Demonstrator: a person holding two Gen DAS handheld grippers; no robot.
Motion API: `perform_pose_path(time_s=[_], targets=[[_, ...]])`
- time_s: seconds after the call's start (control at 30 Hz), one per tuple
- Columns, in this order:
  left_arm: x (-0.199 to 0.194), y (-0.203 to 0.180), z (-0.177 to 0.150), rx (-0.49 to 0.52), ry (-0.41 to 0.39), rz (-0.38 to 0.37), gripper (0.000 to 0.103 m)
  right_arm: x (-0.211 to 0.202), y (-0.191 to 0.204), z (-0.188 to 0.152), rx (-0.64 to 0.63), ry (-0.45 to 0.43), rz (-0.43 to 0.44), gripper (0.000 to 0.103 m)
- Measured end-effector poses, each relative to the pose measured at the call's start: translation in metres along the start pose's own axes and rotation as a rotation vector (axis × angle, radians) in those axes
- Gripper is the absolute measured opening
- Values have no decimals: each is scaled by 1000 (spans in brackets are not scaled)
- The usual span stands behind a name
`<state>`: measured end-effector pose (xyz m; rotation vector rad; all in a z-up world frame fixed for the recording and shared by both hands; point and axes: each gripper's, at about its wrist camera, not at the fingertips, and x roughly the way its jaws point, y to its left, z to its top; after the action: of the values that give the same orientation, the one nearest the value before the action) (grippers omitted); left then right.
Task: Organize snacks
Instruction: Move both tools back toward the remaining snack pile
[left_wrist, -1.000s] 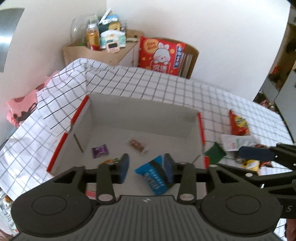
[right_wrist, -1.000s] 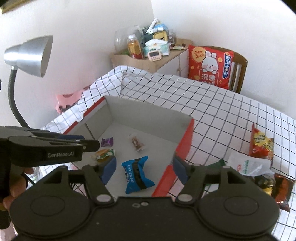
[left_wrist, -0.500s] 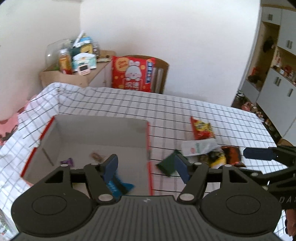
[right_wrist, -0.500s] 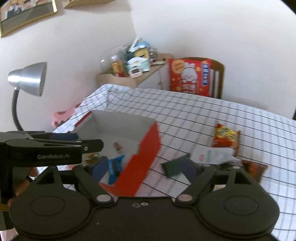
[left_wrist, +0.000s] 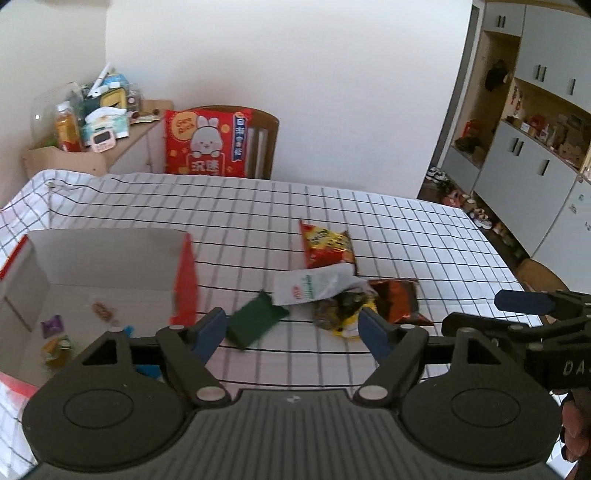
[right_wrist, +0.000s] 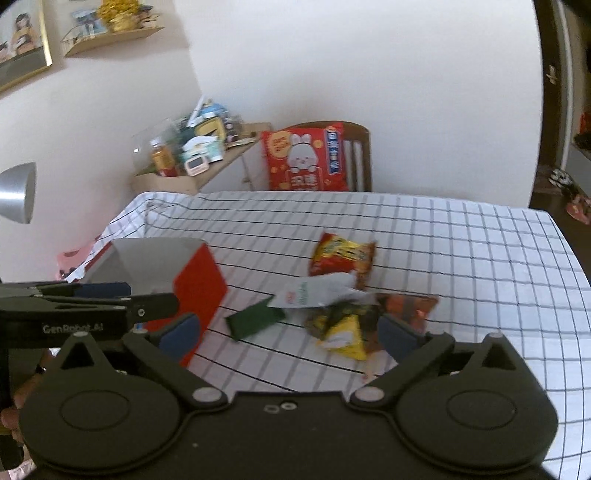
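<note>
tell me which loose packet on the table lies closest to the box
The dark green packet, lying alone on the cloth just right of the box's red wall; the other packets sit in a pile farther right.

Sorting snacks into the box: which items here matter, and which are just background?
Job items: box; green packet; white packet; yellow packet; red-yellow chip bag; dark orange packet.

Background: rabbit cushion; chair; side shelf clutter; lamp.
</note>
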<state>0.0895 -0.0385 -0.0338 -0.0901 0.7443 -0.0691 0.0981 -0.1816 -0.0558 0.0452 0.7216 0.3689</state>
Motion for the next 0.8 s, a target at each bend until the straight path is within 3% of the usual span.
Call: perform_pose_path(time_s=[0.37,0.8], targets=[[54,-46,-7,33,72,19,79,21,-70,-2,100,61,-97,103],[118,-78,-4,75,207,-10,79,71,-115,1,186,175,-104,102]])
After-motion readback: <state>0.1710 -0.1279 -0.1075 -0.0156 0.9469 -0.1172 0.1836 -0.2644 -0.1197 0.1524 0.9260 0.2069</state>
